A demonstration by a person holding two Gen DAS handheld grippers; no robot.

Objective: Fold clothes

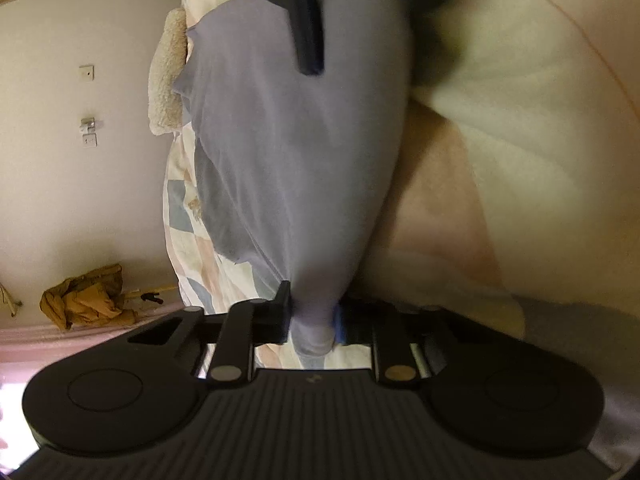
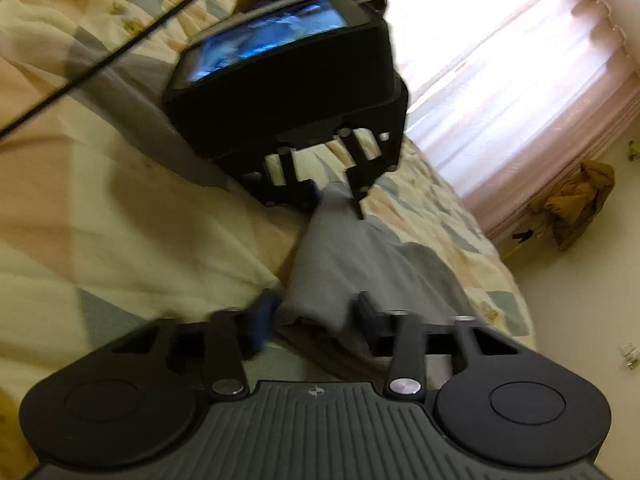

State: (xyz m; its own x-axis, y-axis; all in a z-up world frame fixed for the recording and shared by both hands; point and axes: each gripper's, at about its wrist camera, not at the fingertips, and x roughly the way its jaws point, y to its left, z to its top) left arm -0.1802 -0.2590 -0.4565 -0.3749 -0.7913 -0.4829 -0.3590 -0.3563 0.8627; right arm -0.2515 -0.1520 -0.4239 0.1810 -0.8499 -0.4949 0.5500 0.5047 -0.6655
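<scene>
Pinching one grey garment (image 1: 304, 168) in both my left tongs (image 1: 312, 320) and right tongs (image 2: 316, 316) above the quilted bed (image 2: 120, 208); folding looks barely begun.

Garment: my left gripper (image 1: 312, 320) and right gripper (image 2: 316, 320) each have the grey-lilac cloth garment (image 2: 340, 264) between their jaws; it stretches between them over the patchwork quilted bedspread (image 2: 120, 216).
Right view: left gripper at twelve o'clock; mustard crumpled jacket (image 2: 580, 200) at three o'clock, on the floor.
Left view: fleecy cream blanket (image 1: 166, 76) at ten o'clock, on the bedspread.
</scene>
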